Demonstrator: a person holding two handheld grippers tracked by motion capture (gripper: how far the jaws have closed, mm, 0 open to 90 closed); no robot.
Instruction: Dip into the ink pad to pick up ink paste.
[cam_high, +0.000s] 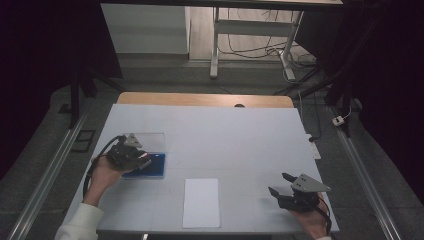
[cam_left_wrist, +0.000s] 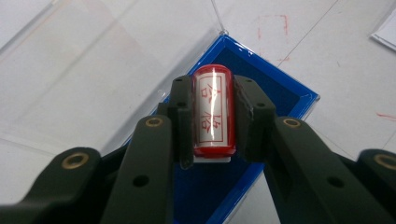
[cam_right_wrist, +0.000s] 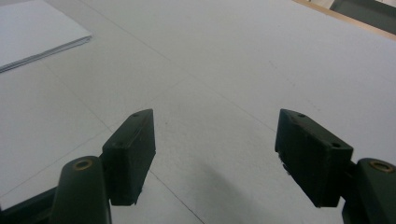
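White table top (cam_high: 225, 135), wooden far edge, dark room around

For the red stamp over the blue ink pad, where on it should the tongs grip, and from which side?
Grip the red stamp across its rounded body, mid-length, coming from above the blue ink pad. The left tongs already hold it that way: one pad on each curved side, the labelled face showing between them, the white printing end left free to meet the ink. The right tongs stand open, apart.
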